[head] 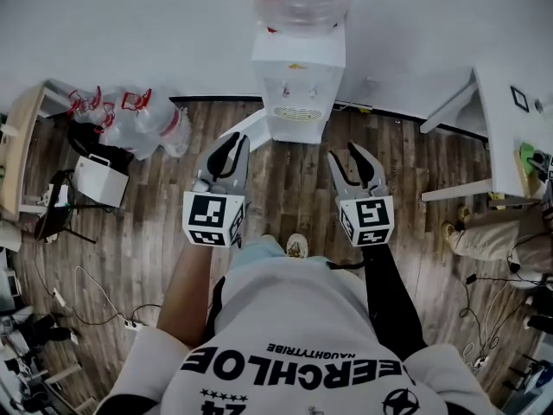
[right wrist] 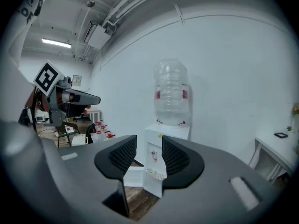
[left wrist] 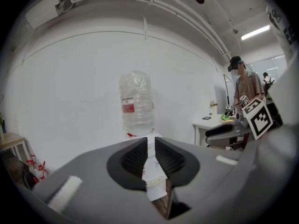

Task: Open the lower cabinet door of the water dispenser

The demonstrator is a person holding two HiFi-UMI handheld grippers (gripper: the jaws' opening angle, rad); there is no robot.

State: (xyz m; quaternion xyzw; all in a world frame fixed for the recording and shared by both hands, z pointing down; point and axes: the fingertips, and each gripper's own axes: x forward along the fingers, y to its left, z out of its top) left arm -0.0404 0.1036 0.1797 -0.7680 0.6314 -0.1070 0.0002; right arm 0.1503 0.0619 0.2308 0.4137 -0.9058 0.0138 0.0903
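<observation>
White printed shirt (head: 285, 335) in foreground. Held left gripper (head: 235, 141) and right gripper (head: 344, 154) side by side over wooden floor (head: 294, 188), both tongs slightly parted, clasping nothing. Faced water dispenser (head: 298, 85) at white wall (head: 130, 24), well beyond, lower cabinet door (head: 244, 126) swung leftward.

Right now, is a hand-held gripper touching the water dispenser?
No, the left hand-held gripper and right hand-held gripper both hang short of the water dispenser, floor showing between.
</observation>
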